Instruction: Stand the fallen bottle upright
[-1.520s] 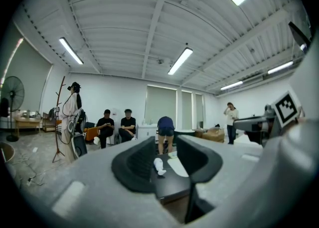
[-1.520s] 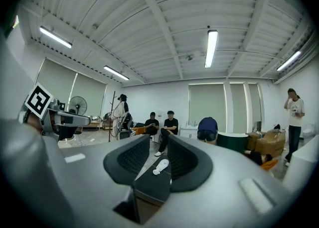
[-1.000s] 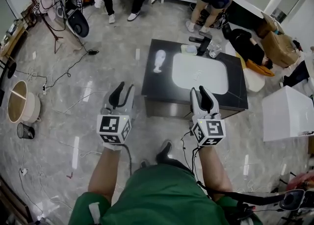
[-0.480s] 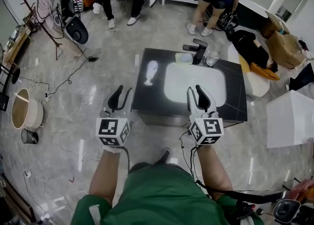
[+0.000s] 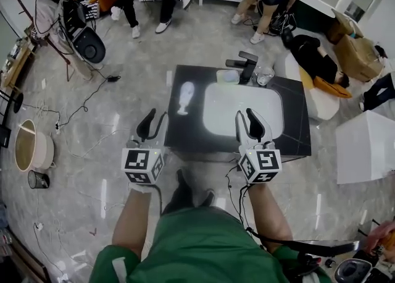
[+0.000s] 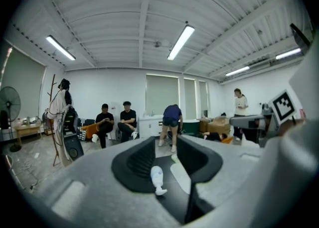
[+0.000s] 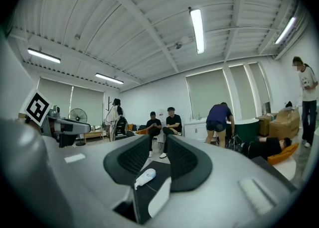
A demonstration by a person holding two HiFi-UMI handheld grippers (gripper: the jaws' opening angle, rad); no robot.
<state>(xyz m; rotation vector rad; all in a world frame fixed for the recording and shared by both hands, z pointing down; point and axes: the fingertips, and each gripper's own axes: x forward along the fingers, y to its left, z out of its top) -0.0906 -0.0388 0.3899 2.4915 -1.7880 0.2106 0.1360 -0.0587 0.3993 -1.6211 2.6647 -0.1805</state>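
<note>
A white plastic bottle (image 5: pixel 184 98) lies on its side on the left part of the low black table (image 5: pixel 185 133), left of the white sink basin (image 5: pixel 244 105). My left gripper (image 5: pixel 152 118) hovers at the table's near left corner, short of the bottle, open and holding nothing. My right gripper (image 5: pixel 251 118) is over the basin's near edge, also open and holding nothing. In the left gripper view the bottle (image 6: pixel 157 178) shows far ahead through the gap of the left gripper (image 6: pixel 165 145). In the right gripper view the bottle (image 7: pixel 146 176) lies ahead and to the left of the right gripper (image 7: pixel 158 142).
A black faucet (image 5: pixel 247 62) and a clear glass (image 5: pixel 265 76) stand at the table's far side. A white cabinet (image 5: pixel 364 146) is to the right. Cables cross the floor on the left near a round basket (image 5: pixel 28 146). Several people sit or stand beyond the table.
The table and bottle have come nearer to both grippers as the person stepped forward. Both grippers now reach the table's near edge. Their jaws keep the same gap.
</note>
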